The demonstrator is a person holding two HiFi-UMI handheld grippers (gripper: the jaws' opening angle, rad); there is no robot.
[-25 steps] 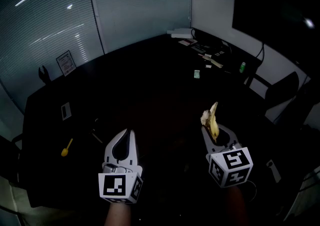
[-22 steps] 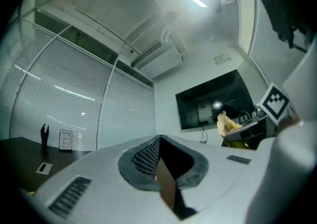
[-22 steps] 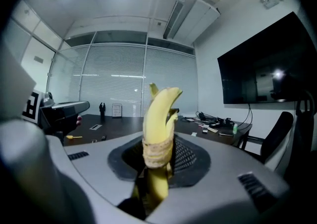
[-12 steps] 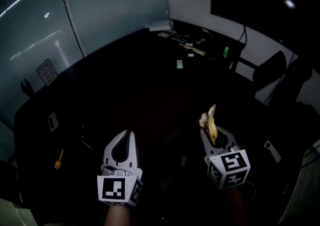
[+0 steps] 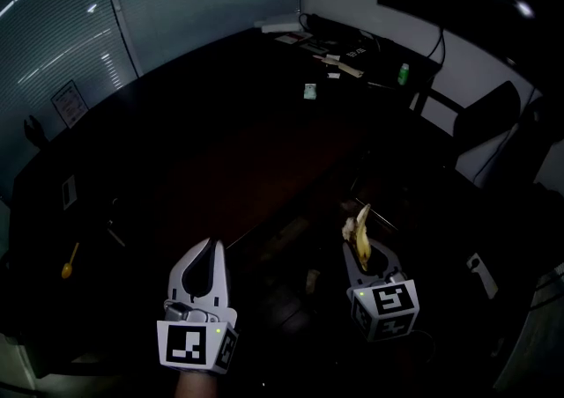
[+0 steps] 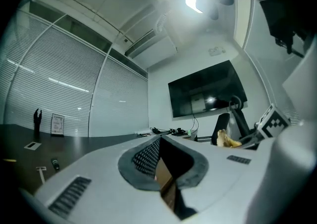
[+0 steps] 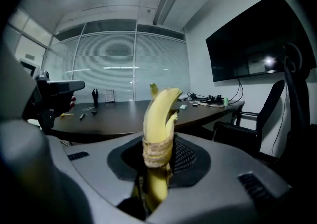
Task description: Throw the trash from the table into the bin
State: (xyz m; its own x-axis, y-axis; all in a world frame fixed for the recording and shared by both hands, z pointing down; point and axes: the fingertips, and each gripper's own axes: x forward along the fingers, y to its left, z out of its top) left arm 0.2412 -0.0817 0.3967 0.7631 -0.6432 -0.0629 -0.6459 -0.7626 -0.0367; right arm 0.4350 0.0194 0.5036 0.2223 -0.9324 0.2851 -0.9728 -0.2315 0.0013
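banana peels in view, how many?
1. The banana peel stands upright, clamped in the right hand-held gripper. The left hand-held gripper holds none. Litter far down the table is too small to identify; more may be hidden.

- The banana peel has its lower end hidden between the jaws of the right gripper, which clamp it.
- The clutter at the far end of the table, at 1 o'clock in the head view, is too small to name.
- A yellow thing at 9 o'clock is too small to tell.
- A brown patch shows through the jaw gap of the left gripper; what it is cannot be told.
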